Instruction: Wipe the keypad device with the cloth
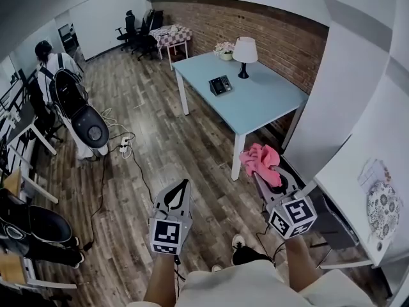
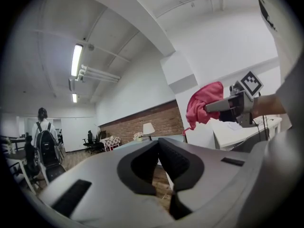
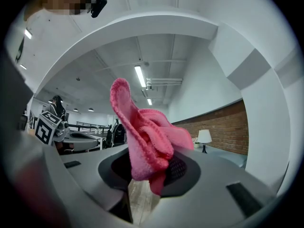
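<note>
Ahead, across a wooden floor, stands a blue table that the person has not yet reached, so the biggest hazard is probably underfoot: a cable trails over the boards to the left of the path, and a foot could catch it. On the table a lamp stands near the keypad device, and a broad wiping sweep could topple it. The pink cloth is pinched low down in the clenched right gripper, with most of it bunched free above the jaws, so it could slip out or drag unevenly. The left gripper is clenched on nothing, so the small device is unbraced and might slide when rubbed. The device lies flat on the tabletop, well apart from both grippers, straight ahead and roughly between their lines.
</note>
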`<action>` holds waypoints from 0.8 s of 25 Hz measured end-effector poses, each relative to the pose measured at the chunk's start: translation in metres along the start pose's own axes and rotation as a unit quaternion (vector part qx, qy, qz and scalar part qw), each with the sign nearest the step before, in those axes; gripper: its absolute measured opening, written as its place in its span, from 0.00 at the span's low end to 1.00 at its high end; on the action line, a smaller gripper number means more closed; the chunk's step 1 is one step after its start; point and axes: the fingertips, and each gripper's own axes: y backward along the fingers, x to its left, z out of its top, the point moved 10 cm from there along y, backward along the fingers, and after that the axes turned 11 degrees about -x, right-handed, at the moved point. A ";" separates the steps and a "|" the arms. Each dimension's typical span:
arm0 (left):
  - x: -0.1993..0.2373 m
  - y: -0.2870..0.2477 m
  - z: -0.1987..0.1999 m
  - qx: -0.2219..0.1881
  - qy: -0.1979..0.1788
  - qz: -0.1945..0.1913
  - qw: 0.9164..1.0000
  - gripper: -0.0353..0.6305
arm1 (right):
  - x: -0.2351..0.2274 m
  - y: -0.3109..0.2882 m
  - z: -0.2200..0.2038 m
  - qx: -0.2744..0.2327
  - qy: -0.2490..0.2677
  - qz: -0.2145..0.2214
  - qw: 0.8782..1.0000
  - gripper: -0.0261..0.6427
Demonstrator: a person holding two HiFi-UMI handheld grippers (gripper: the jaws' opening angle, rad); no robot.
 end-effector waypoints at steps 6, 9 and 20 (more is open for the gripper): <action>0.017 -0.027 -0.013 0.001 -0.006 -0.002 1.000 0.09 | -0.013 -0.032 -0.014 0.008 0.000 0.008 1.000 0.24; 0.028 -0.054 -0.023 -0.004 -0.003 -0.005 1.000 0.09 | -0.034 -0.059 -0.027 0.012 0.002 0.006 1.000 0.24; 0.088 -0.208 -0.054 -0.018 0.032 0.002 0.999 0.09 | -0.143 -0.192 -0.058 0.015 0.001 0.014 1.000 0.24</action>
